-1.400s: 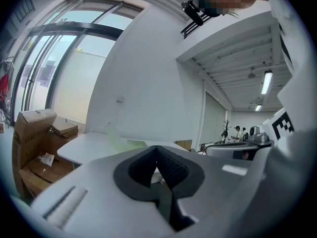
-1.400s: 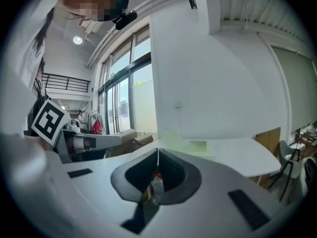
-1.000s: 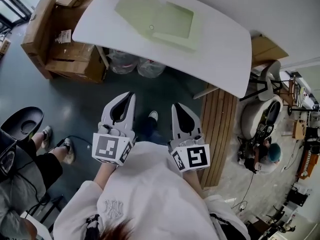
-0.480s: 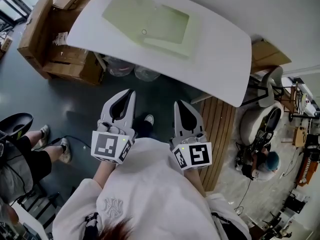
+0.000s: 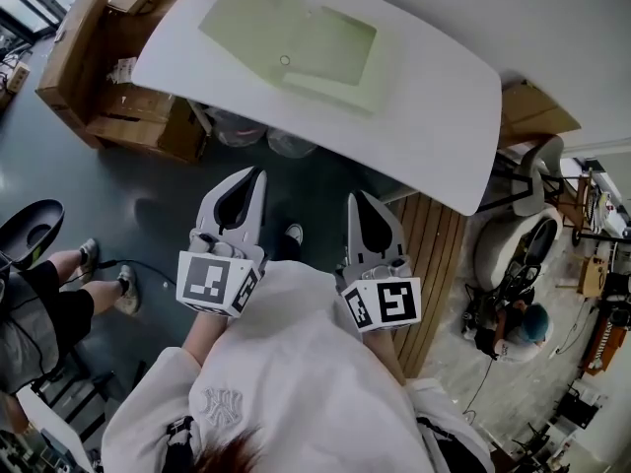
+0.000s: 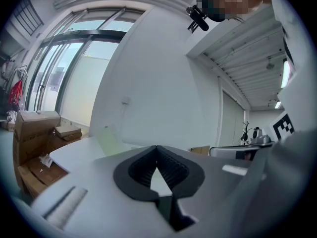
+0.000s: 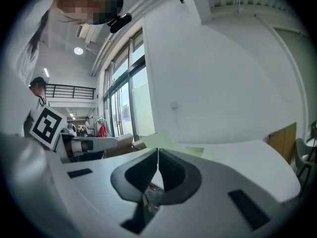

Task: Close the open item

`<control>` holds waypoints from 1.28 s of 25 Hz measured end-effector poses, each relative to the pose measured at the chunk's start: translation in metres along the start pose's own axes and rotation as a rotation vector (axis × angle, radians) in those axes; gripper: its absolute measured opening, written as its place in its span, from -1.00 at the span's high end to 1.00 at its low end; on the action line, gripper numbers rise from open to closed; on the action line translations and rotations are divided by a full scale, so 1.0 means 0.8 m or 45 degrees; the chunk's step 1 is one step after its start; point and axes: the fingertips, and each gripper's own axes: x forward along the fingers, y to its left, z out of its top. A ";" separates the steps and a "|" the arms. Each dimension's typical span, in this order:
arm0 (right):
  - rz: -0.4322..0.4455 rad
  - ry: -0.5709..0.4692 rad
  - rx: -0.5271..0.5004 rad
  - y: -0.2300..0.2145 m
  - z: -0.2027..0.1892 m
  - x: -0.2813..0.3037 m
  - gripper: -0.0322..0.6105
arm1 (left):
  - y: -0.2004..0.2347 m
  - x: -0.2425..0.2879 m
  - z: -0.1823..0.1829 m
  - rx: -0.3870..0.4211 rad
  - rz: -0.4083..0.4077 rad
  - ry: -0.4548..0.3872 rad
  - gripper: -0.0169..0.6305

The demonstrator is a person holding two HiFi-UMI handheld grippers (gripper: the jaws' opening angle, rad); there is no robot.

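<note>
A pale green flat folder (image 5: pixel 296 39) lies on the white table (image 5: pixel 434 116) with its flap spread open and a small snap (image 5: pixel 285 60) showing. Both grippers hang in the air in front of my chest, short of the table's near edge. My left gripper (image 5: pixel 258 172) is shut with nothing in it, and my right gripper (image 5: pixel 355 197) is shut and empty too. In the left gripper view the closed tips (image 6: pixel 157 147) point toward the table, with the folder (image 6: pixel 106 140) to their left. In the right gripper view the closed tips (image 7: pixel 158 150) aim at the folder (image 7: pixel 156 141).
Cardboard boxes (image 5: pixel 108 77) are stacked left of the table, with plastic bags (image 5: pixel 266 136) under it. A wooden slatted panel (image 5: pixel 434 254) lies on the floor at right. A seated person's legs (image 5: pixel 59 294) are at left; another person (image 5: pixel 537 308) crouches at far right.
The table and folder have shifted slightly left in the head view. Both grippers stay shut near my chest, a little higher in the picture.
</note>
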 end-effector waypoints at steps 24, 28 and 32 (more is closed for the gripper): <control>-0.081 0.034 0.046 -0.042 0.023 0.145 0.87 | 0.098 0.134 0.033 -0.021 -0.054 0.030 0.92; -0.103 0.037 0.044 -0.053 0.034 0.180 0.87 | 0.123 0.162 0.042 -0.030 -0.058 0.040 0.92; -0.121 0.041 0.054 -0.059 0.039 0.213 0.87 | 0.146 0.187 0.046 -0.031 -0.083 0.045 0.92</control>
